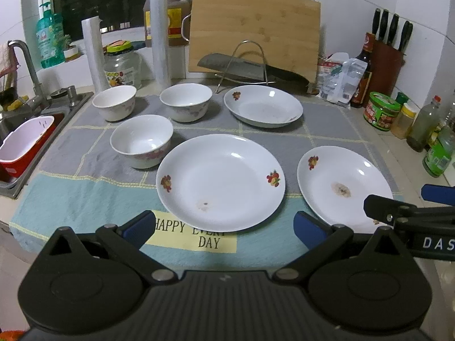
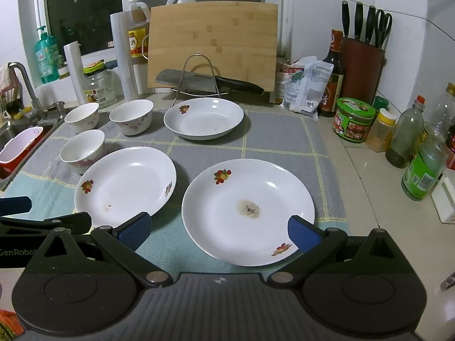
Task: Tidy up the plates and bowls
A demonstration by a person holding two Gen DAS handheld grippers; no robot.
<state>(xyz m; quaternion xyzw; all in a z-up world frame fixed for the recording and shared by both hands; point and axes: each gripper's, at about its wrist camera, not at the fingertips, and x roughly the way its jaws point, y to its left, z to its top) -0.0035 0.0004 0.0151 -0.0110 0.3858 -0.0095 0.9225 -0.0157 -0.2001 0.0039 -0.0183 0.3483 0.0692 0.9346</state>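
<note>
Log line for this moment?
left tool: open | right tool: open | plates: three, unstacked | bowls: three, unstacked

On the mat (image 1: 85, 199), three bowls (image 1: 141, 140) lie left of the middle plate (image 1: 220, 182); one plate (image 1: 263, 109) behind it, another (image 1: 341, 184) right.

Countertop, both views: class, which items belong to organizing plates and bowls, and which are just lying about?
Job: three plates; three bowls.
Lying about: cutting board, knife, knife block, green jar, soap bottle.
</note>
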